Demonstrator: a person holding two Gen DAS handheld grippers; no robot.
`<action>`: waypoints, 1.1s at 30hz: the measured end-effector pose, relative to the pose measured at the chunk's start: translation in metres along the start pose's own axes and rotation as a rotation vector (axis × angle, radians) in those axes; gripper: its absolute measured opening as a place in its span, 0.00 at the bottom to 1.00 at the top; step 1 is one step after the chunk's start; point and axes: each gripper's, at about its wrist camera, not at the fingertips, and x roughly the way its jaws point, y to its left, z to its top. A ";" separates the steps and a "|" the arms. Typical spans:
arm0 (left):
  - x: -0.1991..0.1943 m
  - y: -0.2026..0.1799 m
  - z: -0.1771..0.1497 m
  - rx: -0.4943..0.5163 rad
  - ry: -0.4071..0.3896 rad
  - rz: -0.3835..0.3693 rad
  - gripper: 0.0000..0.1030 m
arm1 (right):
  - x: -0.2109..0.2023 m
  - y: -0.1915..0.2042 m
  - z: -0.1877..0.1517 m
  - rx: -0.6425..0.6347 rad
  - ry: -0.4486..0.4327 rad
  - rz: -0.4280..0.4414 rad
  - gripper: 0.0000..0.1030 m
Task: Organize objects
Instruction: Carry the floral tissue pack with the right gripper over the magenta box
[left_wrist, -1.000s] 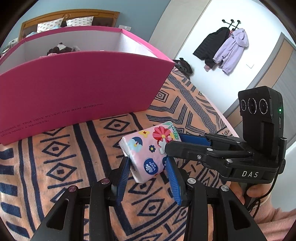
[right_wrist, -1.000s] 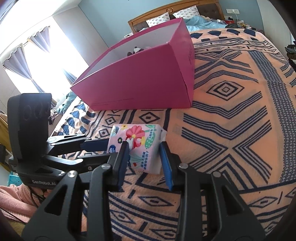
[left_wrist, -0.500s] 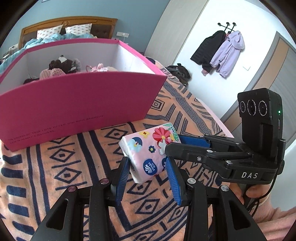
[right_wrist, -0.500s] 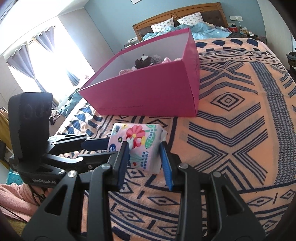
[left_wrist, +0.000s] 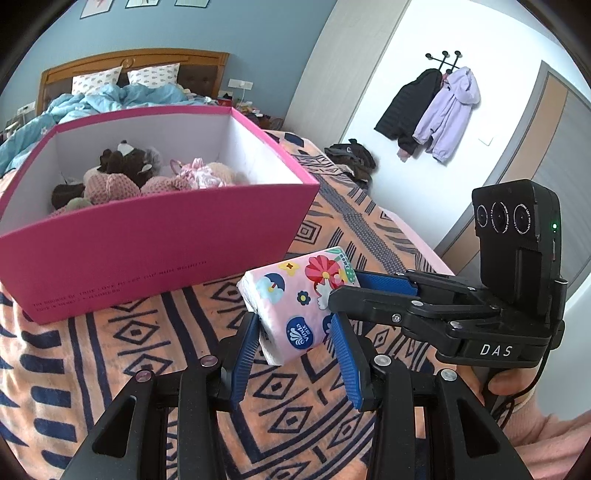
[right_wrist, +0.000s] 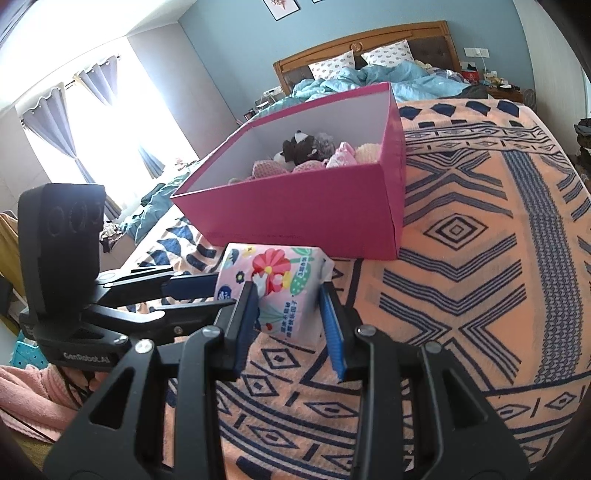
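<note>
A pink flowered tissue pack (left_wrist: 301, 301) hangs above the patterned bedspread, held at both ends. My left gripper (left_wrist: 295, 328) is shut on its near end, blue pads pressing both sides. My right gripper (right_wrist: 290, 301) is shut on the other end of the tissue pack (right_wrist: 280, 284); from the left wrist view it reaches in from the right. Just beyond the pack stands an open magenta box (left_wrist: 155, 236) with white inside walls, holding several plush toys (left_wrist: 125, 173). The same box (right_wrist: 314, 214) sits straight ahead in the right wrist view.
The orange and navy bedspread (right_wrist: 480, 266) stretches wide to the right of the box. A crumpled blue duvet (left_wrist: 110, 99) and pillows lie by the wooden headboard. Jackets (left_wrist: 432, 110) hang on a wall rack, and dark clothes (left_wrist: 351, 155) lie at the bed's far edge.
Both grippers have risen with the tissue pack held between them. The box now appears lower in both views, so its inside and the plush toys show.
</note>
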 end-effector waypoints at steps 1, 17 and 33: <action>-0.001 0.000 0.001 0.001 -0.002 0.000 0.39 | -0.001 0.001 0.001 -0.002 -0.003 0.001 0.37; -0.013 -0.005 0.016 0.035 -0.048 0.011 0.39 | -0.012 0.008 0.015 -0.034 -0.045 0.003 0.37; -0.018 -0.007 0.025 0.049 -0.075 0.014 0.39 | -0.019 0.012 0.025 -0.052 -0.078 0.002 0.37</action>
